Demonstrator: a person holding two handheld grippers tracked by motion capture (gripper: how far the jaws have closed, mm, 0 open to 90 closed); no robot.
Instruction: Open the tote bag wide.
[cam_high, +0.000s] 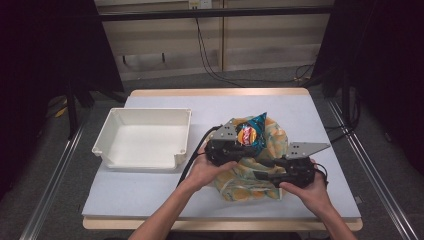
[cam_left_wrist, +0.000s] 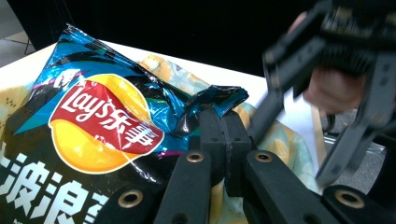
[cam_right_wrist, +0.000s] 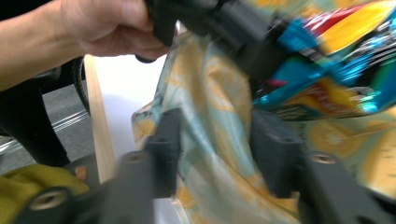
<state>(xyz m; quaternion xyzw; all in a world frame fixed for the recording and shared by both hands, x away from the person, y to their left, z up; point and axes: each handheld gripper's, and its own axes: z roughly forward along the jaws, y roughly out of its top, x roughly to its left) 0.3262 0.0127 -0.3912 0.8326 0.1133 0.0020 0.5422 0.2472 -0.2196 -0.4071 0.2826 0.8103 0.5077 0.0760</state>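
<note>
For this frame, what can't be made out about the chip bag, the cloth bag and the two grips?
- Chip bag: lower print cut off by the left gripper view's bottom edge.
- Cloth bag: opening hidden by both hand-held grippers in the high view.
- Right hand-held gripper: motion blur; cloth between the jaws, contact unclear.
- White bin: far inner wall hidden by its rim.

chip bags: 1 (cam_high: 251, 132) | patterned cloth bags: 1 (cam_high: 250, 180) | white bins: 1 (cam_high: 111, 131) | grippers: 2

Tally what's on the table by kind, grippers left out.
Chip bag: 1
Patterned cloth bag: 1
White bin: 1
Total: 3
</note>
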